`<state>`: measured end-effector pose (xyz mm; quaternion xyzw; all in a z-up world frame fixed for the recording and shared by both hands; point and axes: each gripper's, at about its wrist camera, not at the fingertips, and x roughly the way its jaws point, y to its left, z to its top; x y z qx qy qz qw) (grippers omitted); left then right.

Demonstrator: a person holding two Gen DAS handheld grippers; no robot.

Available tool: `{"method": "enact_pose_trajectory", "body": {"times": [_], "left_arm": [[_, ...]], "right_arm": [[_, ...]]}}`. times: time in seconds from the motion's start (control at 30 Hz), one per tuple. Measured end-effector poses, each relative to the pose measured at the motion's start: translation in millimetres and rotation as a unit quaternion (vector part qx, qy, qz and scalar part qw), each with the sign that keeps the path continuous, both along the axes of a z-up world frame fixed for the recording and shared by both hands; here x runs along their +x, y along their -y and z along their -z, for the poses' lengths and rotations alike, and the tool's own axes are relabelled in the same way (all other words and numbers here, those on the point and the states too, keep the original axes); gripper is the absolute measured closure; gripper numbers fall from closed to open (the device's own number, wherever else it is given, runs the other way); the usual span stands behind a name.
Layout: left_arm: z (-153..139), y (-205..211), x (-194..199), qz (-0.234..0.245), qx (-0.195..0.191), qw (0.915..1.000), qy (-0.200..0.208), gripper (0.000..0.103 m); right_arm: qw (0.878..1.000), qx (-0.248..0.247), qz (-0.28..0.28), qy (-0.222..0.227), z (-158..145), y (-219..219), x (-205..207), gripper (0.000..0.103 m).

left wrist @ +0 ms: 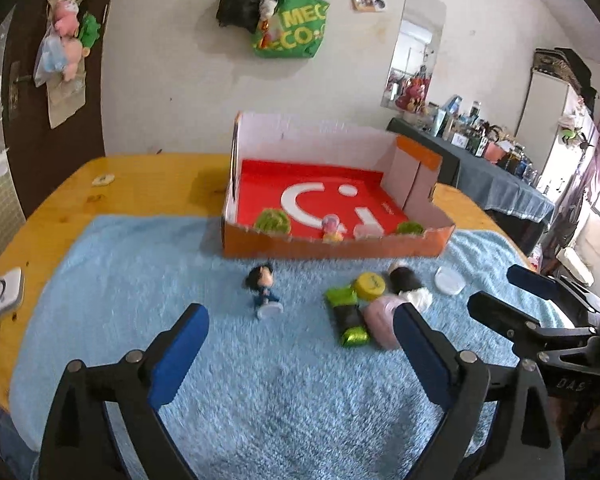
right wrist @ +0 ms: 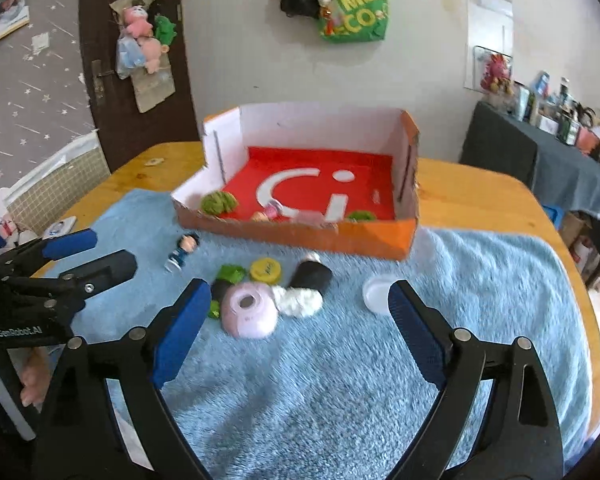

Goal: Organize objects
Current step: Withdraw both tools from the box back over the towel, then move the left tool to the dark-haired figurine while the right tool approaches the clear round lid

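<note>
An orange cardboard box with a red floor stands on the blue towel and holds several small toys. In front of it lie a small figurine, a yellow cap, a green-black wrapper, a pink round case, a black-and-white roll and a white lid. My left gripper is open and empty above the towel, near the wrapper. My right gripper is open and empty, with the pink case by its left finger.
The blue towel covers a wooden table. A white device lies at the table's left edge. A wall with hanging bags is behind; a cluttered side table stands at right.
</note>
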<state>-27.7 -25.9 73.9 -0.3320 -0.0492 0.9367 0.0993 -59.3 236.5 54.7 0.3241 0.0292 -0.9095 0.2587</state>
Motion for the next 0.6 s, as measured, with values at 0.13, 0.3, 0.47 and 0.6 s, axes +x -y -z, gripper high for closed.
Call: {"method": "enact_pose_trajectory", "body": {"times": [0.13,0.3,0.47,0.6], "left_arm": [[15,-4,0,-0.007,-0.008,0.9999,0.013,0.008],[30,-8,1,-0.006,-0.009,0.9994,0.032,0.008],[34,-10,2,-0.007,-0.017,0.9992,0.035,0.008],[35,-10,2,-0.007,-0.017,0.9991,0.037,0.008]], "right_arm": [[1.0,0.007,0.005,0.011,17,-1,2,0.012],[1.0,0.011,0.009,0.02,33,-2,5,0.012],[1.0,0.005,0.01,0.029,38,-4,4,0.012],[0.999,0.009,0.008,0.03,41,-3,4,0.012]]}}
